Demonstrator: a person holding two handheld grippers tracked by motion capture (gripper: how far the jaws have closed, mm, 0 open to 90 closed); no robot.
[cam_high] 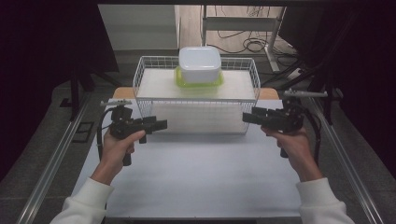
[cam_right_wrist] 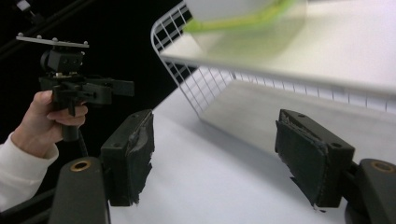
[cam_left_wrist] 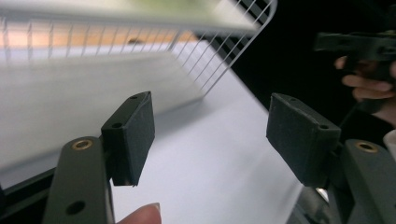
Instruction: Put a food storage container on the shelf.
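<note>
White lidded plastic container (cam_high: 200, 64) sits atop wire basket (cam_high: 196, 100), upside down on green lid. Likely light, stiff, slick; grip opposite side walls. Left hand-held gripper (cam_high: 160, 124) and right hand-held gripper (cam_high: 248, 117) flank basket, jaws apart, empty.

A white table (cam_high: 196, 177) lies below the fingers; cables (cam_high: 243, 42) sprawl on the floor far beyond them; metal rails (cam_high: 51, 163) flank them

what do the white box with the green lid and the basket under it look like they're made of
The white box looks like matte, slightly translucent plastic with rounded moulded corners. Its green lid, underneath, seems glossy see-through plastic. The basket is thin wire in a grid, probably white-coated metal.
</note>
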